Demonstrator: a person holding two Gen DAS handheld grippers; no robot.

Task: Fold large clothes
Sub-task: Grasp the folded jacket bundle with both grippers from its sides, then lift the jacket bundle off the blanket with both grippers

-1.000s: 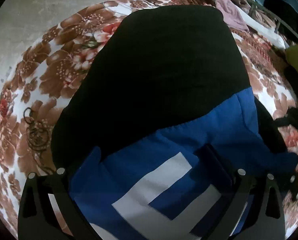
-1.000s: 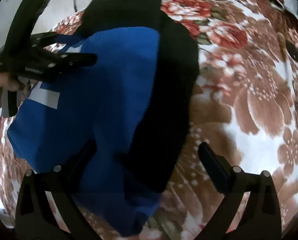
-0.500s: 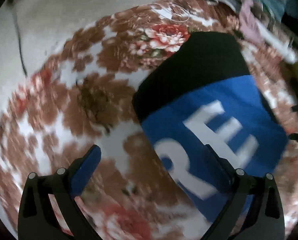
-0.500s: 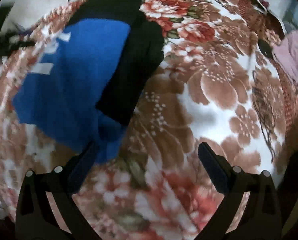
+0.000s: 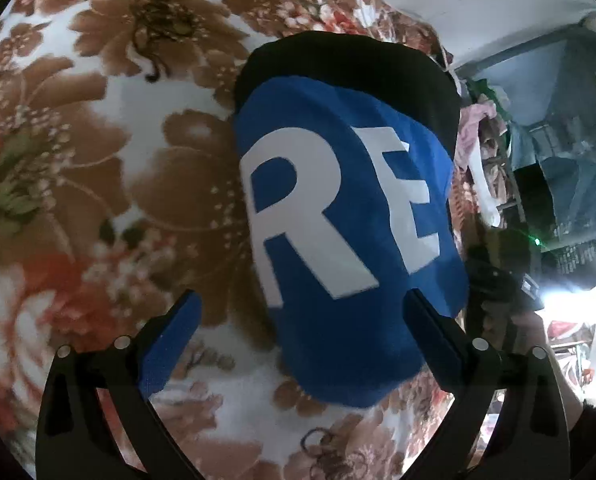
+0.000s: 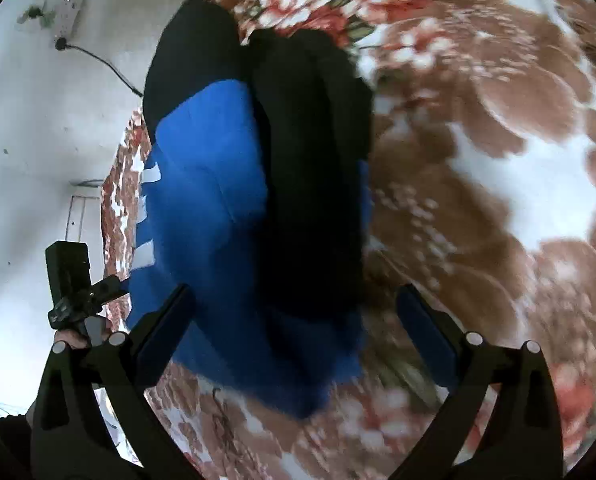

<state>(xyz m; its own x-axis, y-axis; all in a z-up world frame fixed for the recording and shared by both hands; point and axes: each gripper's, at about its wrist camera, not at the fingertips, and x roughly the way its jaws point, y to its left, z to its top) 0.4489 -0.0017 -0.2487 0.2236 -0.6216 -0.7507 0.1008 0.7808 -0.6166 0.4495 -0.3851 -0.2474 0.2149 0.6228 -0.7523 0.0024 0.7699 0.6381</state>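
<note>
A folded blue and black sweatshirt [image 5: 350, 216] with white letters "RE" lies on the floral blanket [image 5: 110, 184]. It also shows in the right wrist view [image 6: 258, 216], blue on the left, black on the right. My left gripper [image 5: 302, 324] is open and empty, held above the garment's near blue end. My right gripper [image 6: 294, 320] is open and empty, above the near end of the garment. The other gripper and hand [image 6: 74, 292] show at the left of the right wrist view.
The floral blanket [image 6: 498, 160] covers the bed. A white wall with a power strip and cable [image 6: 70, 16] is at the left. A rack with hanging clothes [image 5: 538, 140] stands to the right of the bed. A dark hair tie [image 5: 162, 20] lies on the blanket.
Both grippers have pulled back from the sweatshirt and swung round. The garment lies folded and released; the left view now shows its lettered face lengthwise.
</note>
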